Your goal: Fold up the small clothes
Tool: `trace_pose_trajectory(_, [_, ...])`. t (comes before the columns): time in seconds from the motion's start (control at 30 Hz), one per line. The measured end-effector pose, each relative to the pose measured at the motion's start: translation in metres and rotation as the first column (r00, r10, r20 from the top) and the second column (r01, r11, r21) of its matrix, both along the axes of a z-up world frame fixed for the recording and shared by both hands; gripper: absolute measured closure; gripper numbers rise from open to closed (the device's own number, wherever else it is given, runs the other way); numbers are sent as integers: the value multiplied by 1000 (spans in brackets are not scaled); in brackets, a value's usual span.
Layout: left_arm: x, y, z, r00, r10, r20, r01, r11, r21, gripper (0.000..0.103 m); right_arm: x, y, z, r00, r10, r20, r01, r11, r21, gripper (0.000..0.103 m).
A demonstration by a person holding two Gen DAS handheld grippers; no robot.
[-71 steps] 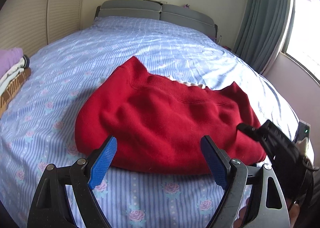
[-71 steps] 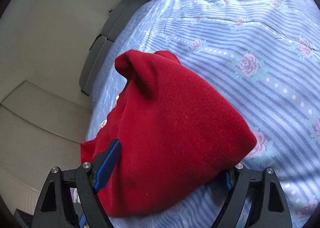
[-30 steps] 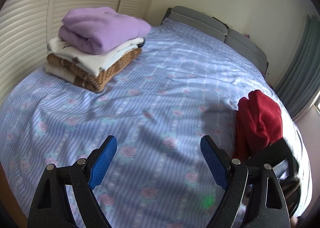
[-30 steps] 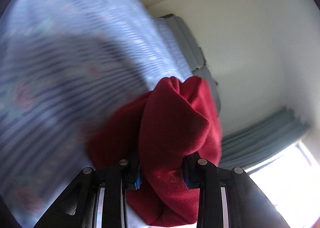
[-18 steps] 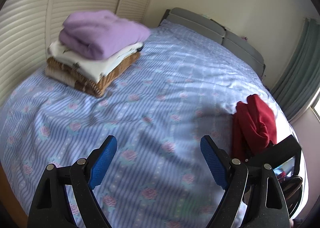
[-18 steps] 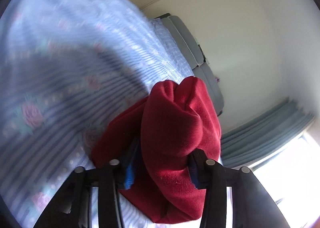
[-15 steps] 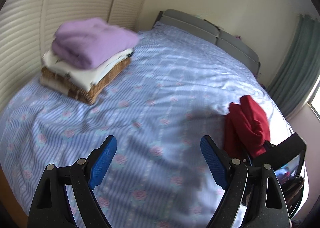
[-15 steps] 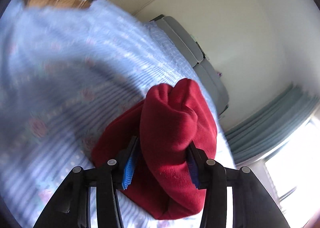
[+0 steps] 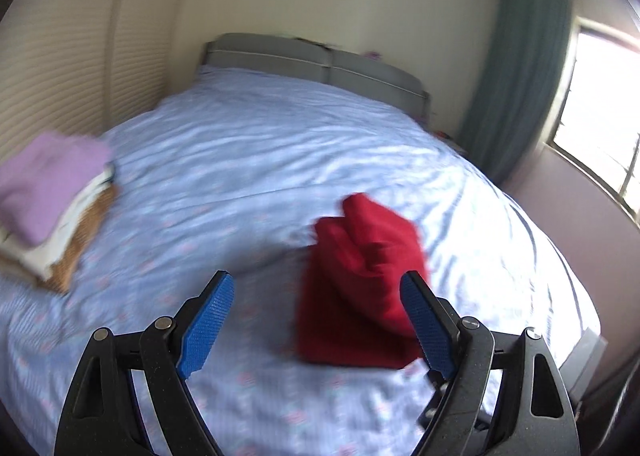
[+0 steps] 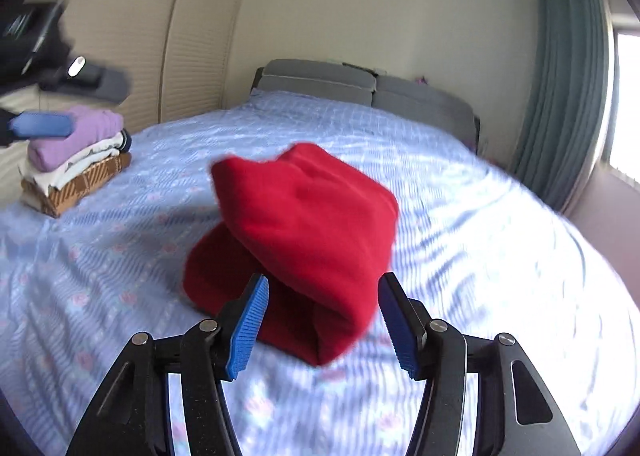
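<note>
A folded red garment (image 10: 304, 232) lies bunched on the blue flowered bedspread (image 10: 120, 276). My right gripper (image 10: 324, 320) is open, its blue pads on either side of the garment's near end without pressing it. In the left wrist view the red garment (image 9: 360, 280) lies ahead to the right. My left gripper (image 9: 316, 320) is open and empty above the bed, and its blurred tip also shows in the right wrist view (image 10: 40, 124) at far left.
A stack of folded clothes (image 10: 72, 160), purple on top, then white and brown checked, sits at the left side of the bed; it also shows in the left wrist view (image 9: 48, 196). A grey headboard (image 10: 360, 88) is at the back, green curtains (image 10: 568, 96) and a window at the right.
My right gripper has opened and let the red garment down on the bed. My left gripper has swung right, so the garment is now ahead of it and the clothes stack at far left.
</note>
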State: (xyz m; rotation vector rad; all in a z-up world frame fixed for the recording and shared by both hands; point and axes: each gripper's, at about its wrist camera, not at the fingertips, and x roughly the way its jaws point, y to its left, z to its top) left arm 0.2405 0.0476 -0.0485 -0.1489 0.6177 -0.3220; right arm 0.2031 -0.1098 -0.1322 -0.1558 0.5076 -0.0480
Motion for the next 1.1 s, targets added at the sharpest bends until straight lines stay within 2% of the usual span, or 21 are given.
trace_pose_trajectory(0.13, [17, -52, -1, 991, -135, 9, 135, 990, 48, 21, -5, -37, -15, 999, -35, -24, 38, 994, 99, 46])
trace_pose_trajectory(0.2, [27, -73, -6, 981, -195, -3, 195, 979, 64, 28, -3, -53, -23, 999, -37, -33, 42, 987, 157, 46])
trace_pose_trajectory(0.27, [42, -89, -16, 975, -217, -46, 220, 971, 92, 36, 1, -63, -31, 999, -20, -40, 28, 978, 207, 46])
trace_pose_trajectory(0.3, [48, -92, -21, 974, -217, -67, 223, 970, 98, 39, 4, -66, -35, 999, -5, -45, 15, 973, 232, 46])
trace_pose_trajectory(0.47, [67, -93, -44, 977, -167, -132, 189, 966, 175, 44, 16, -71, -49, 997, 55, -59, -34, 949, 313, 46])
trace_pose_trajectory(0.6, [71, -79, -57, 978, -128, -166, 154, 976, 151, 44, 30, -66, -56, 991, 119, -67, -87, 926, 368, 46])
trace_pose_trajectory(0.67, [73, -77, -63, 975, -124, -184, 152, 977, 149, 48, 41, -63, -60, 989, 116, -87, -75, 926, 371, 46])
trace_pose_trajectory(0.73, [79, -73, -72, 970, -113, -217, 143, 982, 128, 56, 52, -64, -65, 989, 101, -112, -51, 924, 378, 54])
trace_pose_trajectory(0.83, [85, -61, -84, 961, -68, -267, 87, 994, 60, 64, 54, -77, -68, 988, 102, -115, -39, 889, 457, 72])
trace_pose_trajectory(0.9, [84, -62, -93, 954, -71, -290, 85, 996, 36, 64, 51, -89, -73, 987, 102, -127, -24, 862, 506, 75])
trace_pose_trajectory(0.97, [79, -69, -103, 957, -66, -283, 88, 994, 64, 63, 51, -95, -80, 984, 85, -156, 13, 840, 542, 77])
trace_pose_trajectory(1.1, [70, -67, -117, 962, -47, -267, 64, 996, 54, 63, 48, -95, -88, 982, 75, -174, 31, 844, 536, 78])
